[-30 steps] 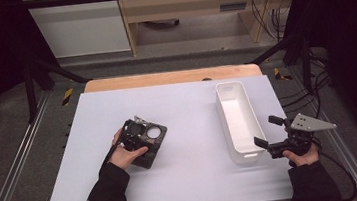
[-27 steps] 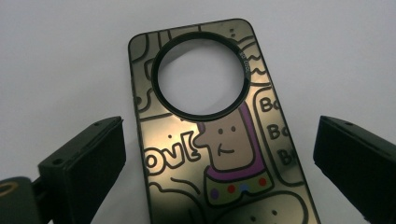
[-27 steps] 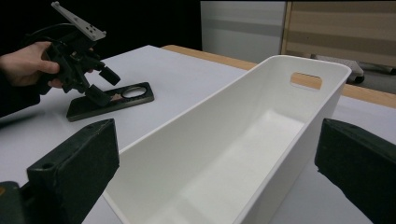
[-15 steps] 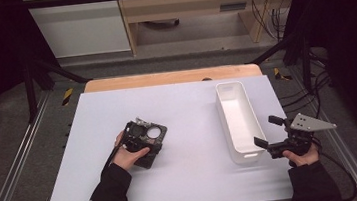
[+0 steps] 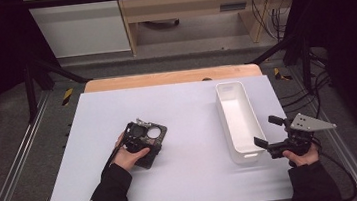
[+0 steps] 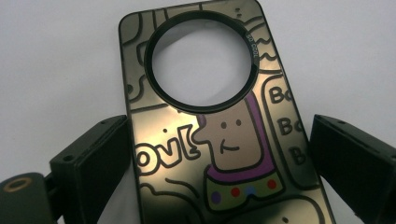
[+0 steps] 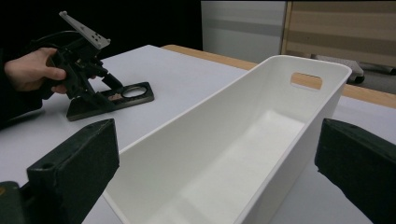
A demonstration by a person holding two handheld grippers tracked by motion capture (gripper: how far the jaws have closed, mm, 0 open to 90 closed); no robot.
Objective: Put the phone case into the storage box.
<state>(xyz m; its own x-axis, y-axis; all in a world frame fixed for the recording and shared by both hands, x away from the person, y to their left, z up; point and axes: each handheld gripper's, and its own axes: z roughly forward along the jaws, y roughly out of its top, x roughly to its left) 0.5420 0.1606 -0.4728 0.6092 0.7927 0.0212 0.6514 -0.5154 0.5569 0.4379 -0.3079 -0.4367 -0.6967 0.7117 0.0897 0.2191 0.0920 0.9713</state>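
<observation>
Left hand-held gripper (image 5: pixel 143 143), left of centre in the high view: jaws apart, straddling a phone case (image 6: pixel 219 140) without clear contact on either side. The case lies flat on the desk (image 5: pixel 187 109), printed face up, its round camera opening (image 6: pixel 201 58) toward the top of the left gripper view. Right hand-held gripper (image 5: pixel 270 136), lower right: jaws wide apart, holding nothing, aimed along the empty white bin (image 5: pixel 239 119) just beside it.

Judgement: the grasp is pending. Centre the jaws on the case's long edges below the opening, close squarely, and lift level so the thin case does not pivot.
</observation>
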